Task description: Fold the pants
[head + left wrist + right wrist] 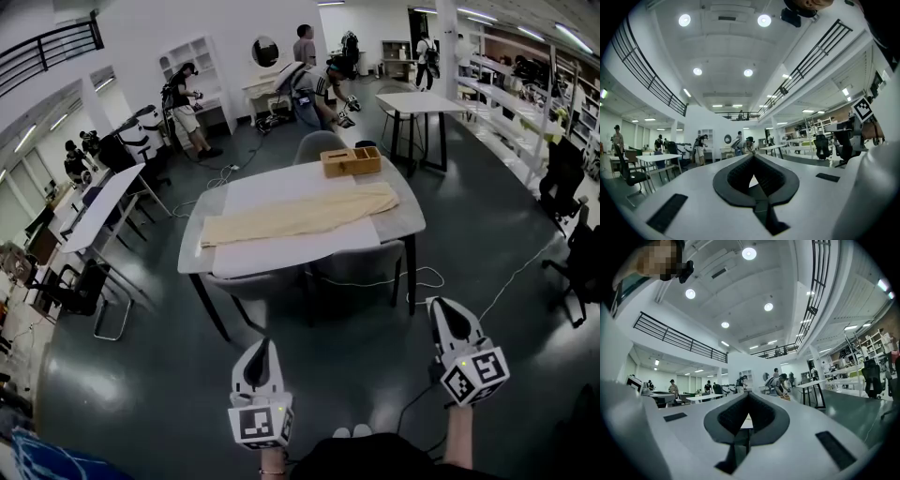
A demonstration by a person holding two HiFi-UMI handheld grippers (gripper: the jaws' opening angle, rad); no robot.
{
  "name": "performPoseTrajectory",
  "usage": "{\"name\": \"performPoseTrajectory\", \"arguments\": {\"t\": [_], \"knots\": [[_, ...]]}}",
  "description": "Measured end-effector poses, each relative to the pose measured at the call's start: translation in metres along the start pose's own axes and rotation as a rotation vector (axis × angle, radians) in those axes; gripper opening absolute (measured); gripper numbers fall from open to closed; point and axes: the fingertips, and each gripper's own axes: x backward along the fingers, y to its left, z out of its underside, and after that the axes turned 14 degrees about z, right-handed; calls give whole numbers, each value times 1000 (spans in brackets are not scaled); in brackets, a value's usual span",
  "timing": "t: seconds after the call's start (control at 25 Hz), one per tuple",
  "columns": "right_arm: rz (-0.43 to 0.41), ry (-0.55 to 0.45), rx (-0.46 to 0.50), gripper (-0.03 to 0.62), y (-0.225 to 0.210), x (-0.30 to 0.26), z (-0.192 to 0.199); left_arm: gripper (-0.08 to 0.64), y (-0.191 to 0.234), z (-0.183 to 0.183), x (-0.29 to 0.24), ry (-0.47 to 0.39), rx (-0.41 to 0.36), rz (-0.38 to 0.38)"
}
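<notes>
Fingers of left gripper (262, 349) and right gripper (447, 313) are clenched, empty; beige pants (300, 214) lie well apart on the worktop (405, 221). The nearby wooden box (352, 161) may be knocked during folding.

Dark floor (141, 375), white walls (141, 37)

Open run of dark polished floor (356, 361) up to the grey rectangular table (413, 223). Near edge blocked by a grey padded chair (251, 284) at left and a second grey padded chair (364, 260) beside it, both pushed in. Thin white cable (427, 277) looped on the floor by the right legs. Open floor off both short ends. On top, far right corner taken by an open wooden box (352, 161); middle crossed lengthwise by long cream cloth pants (300, 214); near strip of white sheet (291, 255) bare.
</notes>
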Motion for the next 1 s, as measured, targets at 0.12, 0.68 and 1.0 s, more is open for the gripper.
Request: {"name": "performPoseTrajectory", "arguments": {"t": [0.12,0.68,1.0], "knots": [[7,1,-8,14,-7,3,0,14,-8,0,-1,6,-1,5],[-21,-3,-18,14,-28,-32,6,14,-15,9,-33,38,9,-7],[-14,-5,-32,14,-39,-68,8,14,-6,14,-76,39,30,10]]}}
